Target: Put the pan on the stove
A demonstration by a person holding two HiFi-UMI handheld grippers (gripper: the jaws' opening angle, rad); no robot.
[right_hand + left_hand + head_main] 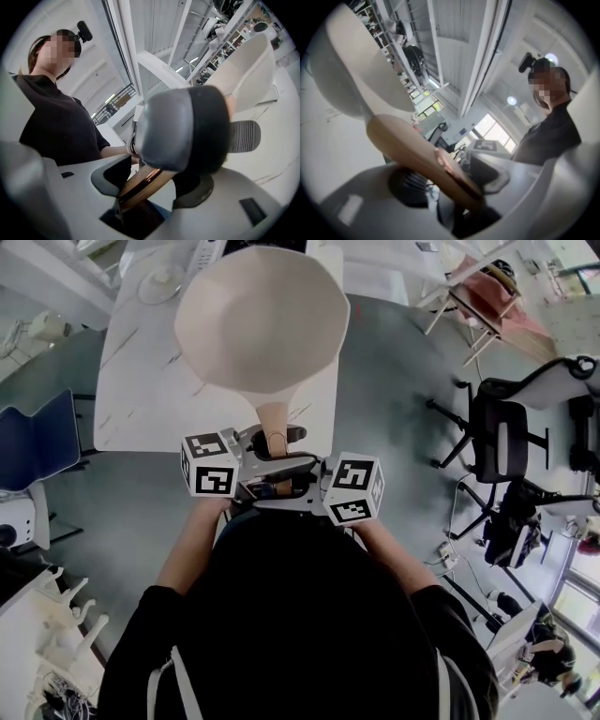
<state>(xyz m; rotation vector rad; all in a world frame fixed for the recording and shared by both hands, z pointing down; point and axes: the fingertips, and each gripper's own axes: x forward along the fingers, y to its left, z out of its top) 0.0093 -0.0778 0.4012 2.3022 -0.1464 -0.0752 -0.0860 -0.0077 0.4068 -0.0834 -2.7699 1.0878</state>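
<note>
Jaws of both grippers are clenched on the one handle (274, 423). The left gripper (274, 440) grasps it nearer the bowl, and the right gripper (286, 471) grasps the near end, just beside the other. The left gripper view shows the tan handle running between that gripper's jaws, and the right gripper view shows the handle's end wedged between its own.

The cream pan (262, 320) is off any surface, carried in the air in front of the person, with the white desk (141, 399) below and beyond it. I cannot make out a stove in any view, so the pan appears to be mid-carry and the placing not yet done.

To do this carry well, both grips should stay firm and move as one. The bowl hangs well out from the jaws and will tend to dip or roll about the handle. Hold it level, find the stove first, then lower it flat before either grip lets go.
</note>
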